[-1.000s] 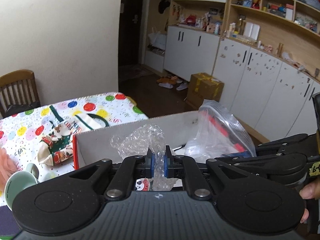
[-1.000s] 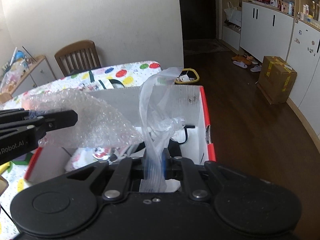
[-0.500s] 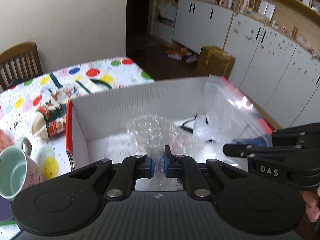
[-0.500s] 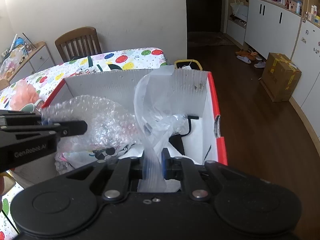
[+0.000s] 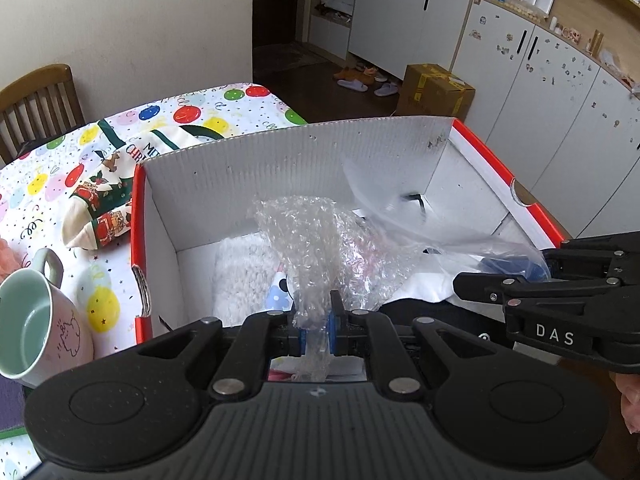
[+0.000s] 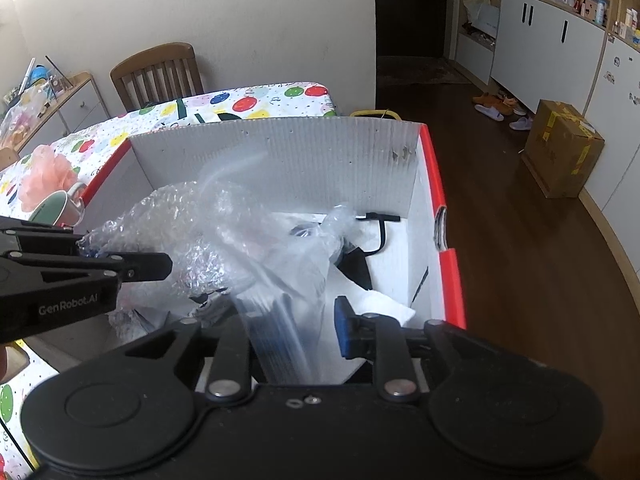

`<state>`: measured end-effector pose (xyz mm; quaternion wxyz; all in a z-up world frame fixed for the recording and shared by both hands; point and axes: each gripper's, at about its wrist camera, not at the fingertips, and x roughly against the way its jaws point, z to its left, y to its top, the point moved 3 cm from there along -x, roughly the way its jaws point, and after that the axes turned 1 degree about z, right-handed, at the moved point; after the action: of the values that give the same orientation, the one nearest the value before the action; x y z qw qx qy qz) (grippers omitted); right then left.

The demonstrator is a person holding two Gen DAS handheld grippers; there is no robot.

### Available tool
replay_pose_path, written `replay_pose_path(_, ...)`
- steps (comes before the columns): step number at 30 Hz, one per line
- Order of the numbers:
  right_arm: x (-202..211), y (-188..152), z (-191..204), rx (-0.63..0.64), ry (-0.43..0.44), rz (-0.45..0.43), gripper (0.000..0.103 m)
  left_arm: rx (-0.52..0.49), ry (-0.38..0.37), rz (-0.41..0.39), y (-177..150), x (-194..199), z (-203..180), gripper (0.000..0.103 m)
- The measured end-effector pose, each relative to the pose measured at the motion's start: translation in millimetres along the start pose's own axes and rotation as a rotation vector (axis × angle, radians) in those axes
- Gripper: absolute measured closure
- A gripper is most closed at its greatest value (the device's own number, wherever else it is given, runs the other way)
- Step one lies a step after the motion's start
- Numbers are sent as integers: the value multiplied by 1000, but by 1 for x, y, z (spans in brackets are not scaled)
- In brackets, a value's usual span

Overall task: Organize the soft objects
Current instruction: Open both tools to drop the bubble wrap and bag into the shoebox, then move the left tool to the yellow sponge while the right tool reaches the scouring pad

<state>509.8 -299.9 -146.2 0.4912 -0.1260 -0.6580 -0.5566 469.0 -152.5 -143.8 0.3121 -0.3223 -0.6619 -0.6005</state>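
Jaws, left gripper (image 5: 316, 326): pressed together on a twist of bubble wrap (image 5: 320, 240); your blue pads pinch its lower end, and the rest of the sheet fans up and over the inside of the box (image 5: 280, 164).
Jaws, right gripper (image 6: 298, 330): they have just been opening and now stand spread; the clear plastic bag (image 6: 280, 264) lies between them, blurred, against the left side of the gap; the right blue pad (image 6: 343, 330) stands clear of it.

Box: white corrugated walls, red rim; it stands on the table (image 5: 48, 184) at its near corner; your two grippers sit over its near edge, side by side, the left one to the left.
Contents, as far as you can see them: bubble wrap in the middle left; clear bag beside it, middle right, the two touching; a white fluffy piece (image 5: 240, 276) on the floor of the box under the wrap; white sheet (image 6: 384, 304) and a black item with a strap (image 6: 372, 240) toward the right wall.

Table: cloth printed with coloured baubles.
On it, left of the box: a pale green mug (image 5: 36, 316), tilted, just beside the box wall; a Christmas-print fabric bag (image 5: 104, 204) behind the mug; a pink fluffy item (image 6: 48, 178) at the far left.
Beyond: a wooden chair (image 6: 160, 72) at the wall; a cardboard carton (image 6: 560, 156) on the dark floor beside white cabinets (image 5: 560, 92).
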Motion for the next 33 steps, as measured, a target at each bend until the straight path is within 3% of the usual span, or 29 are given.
replay_pose_path(4, 3, -2, 0, -2, 3, -5, 77, -4, 1, -2, -2, 3, -1, 92)
replay_pose_path(7, 6, -3, 1, 3, 11, -9, 74, -10, -3, -4, -4, 6, -2, 81)
replay_pose_path(9, 9, -4, 4, 11, 9, -16, 61, -9, -7, -3, -6, 7, -2, 59)
replay_pose_path(11, 13, -5, 5, 16, 16, -27, 52, -7, -7, -5, -7, 9, -1, 44)
replay_pose_path(16, 26, -6, 7, 9, 22, -52, 50, -3, -10, -35, -9, 19, -2, 43)
replay_pose_path(18, 33, -7, 8, 5, 25, -68, 44, -3, -7, -48, -10, 26, -2, 35)
replay_pose_path(33, 100, -5, 26, 31, 115, -209, 16, 0, 26, -179, -23, 101, 5, 23)
